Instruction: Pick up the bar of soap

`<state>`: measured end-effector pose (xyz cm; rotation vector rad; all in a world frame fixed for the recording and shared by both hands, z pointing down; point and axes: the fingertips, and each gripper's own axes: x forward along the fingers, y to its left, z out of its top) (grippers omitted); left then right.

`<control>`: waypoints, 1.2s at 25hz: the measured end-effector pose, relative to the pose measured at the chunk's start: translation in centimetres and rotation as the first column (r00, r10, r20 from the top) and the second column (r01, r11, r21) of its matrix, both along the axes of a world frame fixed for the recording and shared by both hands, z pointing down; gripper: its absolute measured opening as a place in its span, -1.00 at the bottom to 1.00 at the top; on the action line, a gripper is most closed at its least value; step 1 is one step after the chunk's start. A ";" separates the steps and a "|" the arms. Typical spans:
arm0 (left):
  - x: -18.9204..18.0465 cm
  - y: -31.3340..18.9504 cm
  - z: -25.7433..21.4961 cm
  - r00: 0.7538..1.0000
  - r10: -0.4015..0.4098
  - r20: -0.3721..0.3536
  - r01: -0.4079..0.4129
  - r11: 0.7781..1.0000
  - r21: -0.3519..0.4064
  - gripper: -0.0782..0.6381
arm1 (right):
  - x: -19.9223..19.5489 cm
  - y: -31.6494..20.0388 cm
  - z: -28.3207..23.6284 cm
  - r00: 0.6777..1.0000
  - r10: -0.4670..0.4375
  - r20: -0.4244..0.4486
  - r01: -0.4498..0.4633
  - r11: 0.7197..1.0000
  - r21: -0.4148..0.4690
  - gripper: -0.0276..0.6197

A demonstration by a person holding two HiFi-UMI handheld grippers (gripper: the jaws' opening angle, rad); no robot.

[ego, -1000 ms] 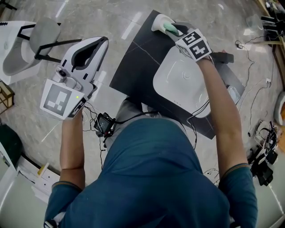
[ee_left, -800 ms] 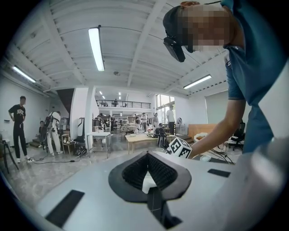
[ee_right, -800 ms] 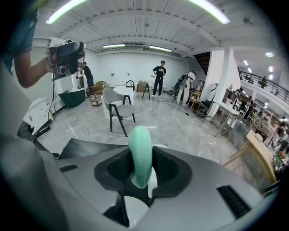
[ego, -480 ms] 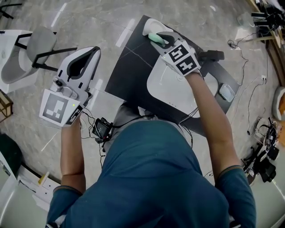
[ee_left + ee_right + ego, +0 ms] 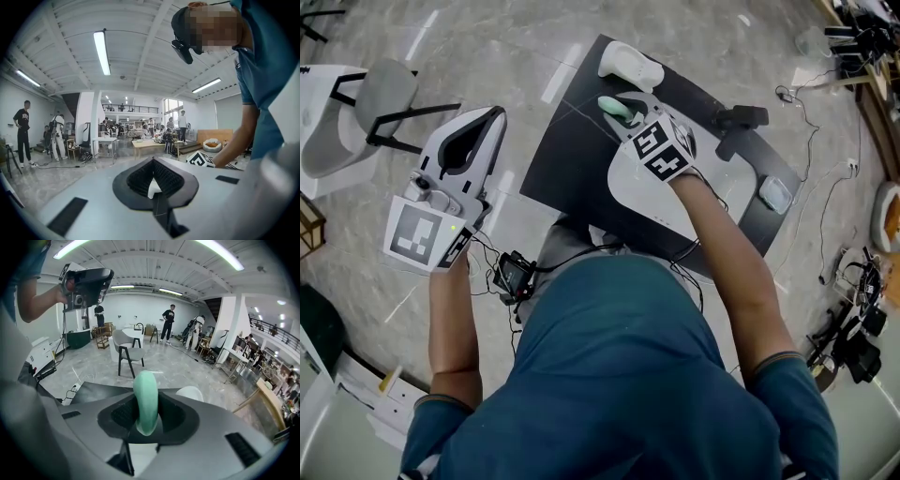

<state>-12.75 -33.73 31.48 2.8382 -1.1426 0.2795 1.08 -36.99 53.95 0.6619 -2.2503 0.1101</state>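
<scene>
Right gripper (image 5: 148, 420) is clamping an upright mint-green bar of soap (image 5: 145, 392) between its black pads, above a black tabletop (image 5: 91, 391). A white dish (image 5: 190, 393) is lying just beyond; a grey chair (image 5: 126, 350) is standing farther off.

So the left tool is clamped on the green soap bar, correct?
No. The right tool is the one clamped on the green soap bar; the right gripper view shows the bar standing between its jaws.
</scene>
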 end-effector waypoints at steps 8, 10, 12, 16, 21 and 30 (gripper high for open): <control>-0.4 0.6 0.4 1.000 -0.009 -0.003 0.009 1.000 -0.008 -0.78 | -1.1 2.5 3.4 0.999 -0.020 -0.046 0.017 0.998 -0.056 -0.52; -0.6 0.6 0.5 1.000 -0.011 -0.005 0.011 1.000 -0.010 -0.78 | -1.5 3.0 4.2 0.998 -0.027 -0.057 0.023 0.997 -0.067 -0.52; -0.8 0.7 0.6 1.000 -0.014 -0.006 0.014 1.000 -0.012 -0.78 | -1.8 3.5 5.0 0.997 -0.032 -0.068 0.027 0.997 -0.078 -0.52; -1.1 0.9 0.8 1.000 -0.018 -0.007 0.018 1.000 -0.015 -0.78 | -2.3 4.4 6.4 0.995 -0.045 -0.089 0.037 0.995 -0.094 -0.52; -1.4 1.1 1.2 1.000 -0.020 -0.010 0.020 1.000 -0.019 -0.78 | -2.8 5.3 8.0 0.992 -0.051 -0.118 0.038 0.993 -0.109 -0.52; -2.1 1.6 1.4 1.000 -0.015 -0.014 0.015 1.000 -0.020 -0.78 | -3.1 6.6 10.1 0.982 -0.041 -0.182 0.020 0.993 -0.116 -0.52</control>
